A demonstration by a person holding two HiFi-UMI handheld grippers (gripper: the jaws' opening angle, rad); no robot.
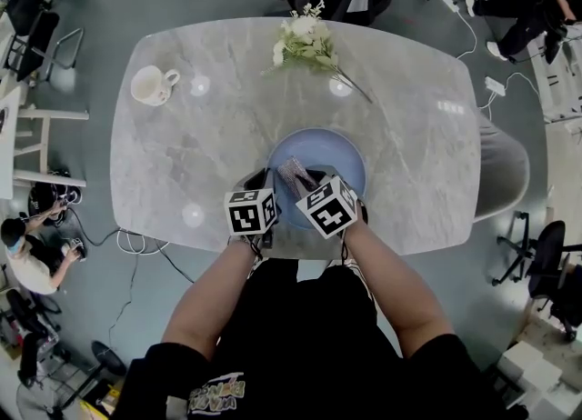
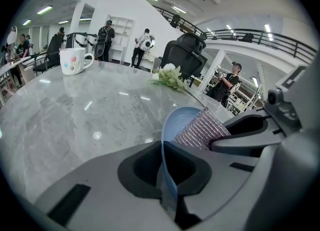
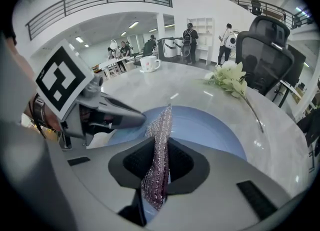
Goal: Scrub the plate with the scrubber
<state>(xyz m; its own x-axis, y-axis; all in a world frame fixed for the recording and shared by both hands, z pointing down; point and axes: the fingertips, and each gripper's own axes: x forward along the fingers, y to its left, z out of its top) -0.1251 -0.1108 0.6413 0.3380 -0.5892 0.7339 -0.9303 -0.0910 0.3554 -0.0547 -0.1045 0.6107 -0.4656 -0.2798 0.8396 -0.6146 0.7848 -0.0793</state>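
Well to the left of the plate a mug stands on the tabletop, clear of the work. The left tool is pinched almost closed on the plate's near-left rim, bracing it at the tabletop's near edge. Just right of it, the right tool is clamped on the scrubber, which stands edge-up with its long axis running away across the plate's bowl, so I judge the right tool need only press down and rub.
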